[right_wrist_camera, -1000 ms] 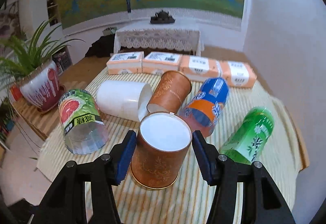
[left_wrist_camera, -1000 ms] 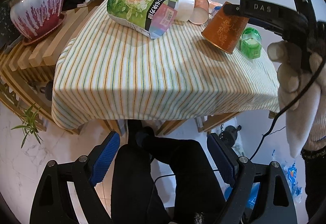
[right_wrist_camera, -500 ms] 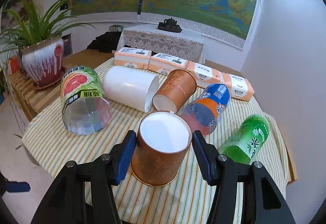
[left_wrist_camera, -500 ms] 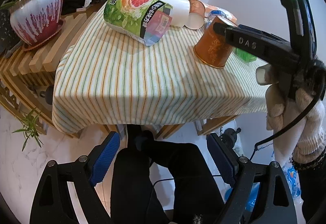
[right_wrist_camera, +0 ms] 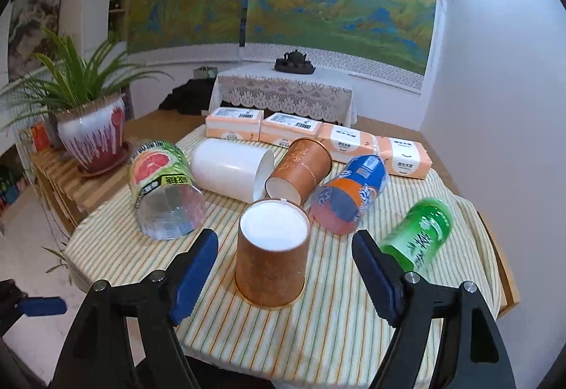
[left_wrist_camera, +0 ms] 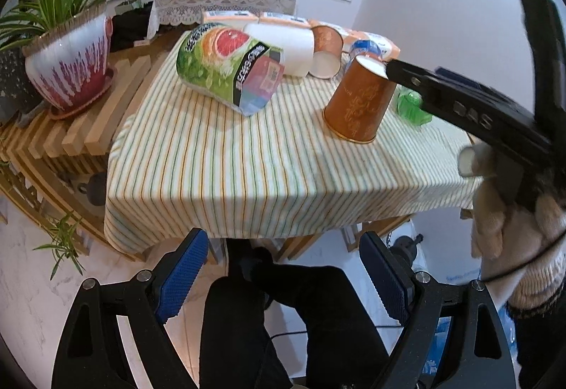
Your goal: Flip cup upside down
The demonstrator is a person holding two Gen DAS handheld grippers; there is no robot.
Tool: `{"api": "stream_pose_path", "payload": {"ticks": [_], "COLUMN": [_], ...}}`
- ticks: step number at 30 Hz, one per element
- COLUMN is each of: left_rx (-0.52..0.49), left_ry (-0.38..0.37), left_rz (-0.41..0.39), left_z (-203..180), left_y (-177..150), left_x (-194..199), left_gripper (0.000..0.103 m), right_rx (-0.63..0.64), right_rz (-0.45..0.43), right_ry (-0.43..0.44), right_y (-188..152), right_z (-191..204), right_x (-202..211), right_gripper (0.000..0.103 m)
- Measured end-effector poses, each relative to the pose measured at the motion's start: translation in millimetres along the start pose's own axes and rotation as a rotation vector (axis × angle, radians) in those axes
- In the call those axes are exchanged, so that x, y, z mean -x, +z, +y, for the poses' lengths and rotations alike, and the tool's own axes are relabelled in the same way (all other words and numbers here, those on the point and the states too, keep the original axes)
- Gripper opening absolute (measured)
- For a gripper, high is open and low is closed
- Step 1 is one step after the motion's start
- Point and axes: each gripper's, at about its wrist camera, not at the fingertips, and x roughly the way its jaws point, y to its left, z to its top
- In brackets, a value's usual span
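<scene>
Brown cup (right_wrist_camera: 271, 252) centre frame, mouth down on striped tablecloth (right_wrist_camera: 336, 314), white base up. Flip looks done. Right gripper (right_wrist_camera: 284, 268) spread wide, pads clear of cup walls. Left gripper (left_wrist_camera: 279, 277) open, empty, low frame, off table. Only retreat left.

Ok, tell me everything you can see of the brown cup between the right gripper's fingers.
The brown cup looks like paper, with a faint gold pattern and a gold rim. It stands upside down on the striped tablecloth, rim down and white base up, near the table's front edge. The right gripper is open around it, with a gap on both sides. No other item touches it.
</scene>
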Motion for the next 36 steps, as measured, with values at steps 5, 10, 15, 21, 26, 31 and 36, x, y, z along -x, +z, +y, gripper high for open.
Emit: {"api": "stream_pose_path", "payload": {"ticks": [5,10,15,21,26,31,36], "left_rx": [-0.008,-0.028,-0.029,-0.056,-0.052,-0.063,-0.069], "left_ry": [0.003,0.023,0.039,0.098,0.162,0.237,0.238], "left_rz": [-0.026,-0.087,-0.194,-0.347,-0.469,-0.589,-0.631], "left_z": [-6.1,-15.3,-23.2,-35.2,-40.7,-47.1,-50.3], "left_y": [0.1,-1.0,0.2,-1.0,-8.2,-15.5,-19.8], "left_x": [9.4,23.5,41.7,62.0,76.1,90.2,99.9], "left_gripper": [0.09,0.09,0.095,0.097,0.102,0.102,0.102], "right_rx": [-0.034,-0.08,-0.126,-0.135,-0.151,-0.153,-0.157], "right_rz": [-0.003,0.003,-0.032,-0.062,-0.122,-0.186,-0.24], "right_ry": [0.028,0.055,0.032,-0.002,-0.058,-0.113,-0.141], "right_y": [-13.2,-29.4,-49.2,-63.1,-66.7,-69.3,-70.8], "right_z": [-6.0,-7.9,-7.9,-6.7,-6.6,-3.7,-3.6], "right_x": [23.5,45.2,73.0,94.7,116.6,131.9,143.3], "right_gripper": [0.075,0.076,0.076,0.076,0.076,0.077,0.082]}}
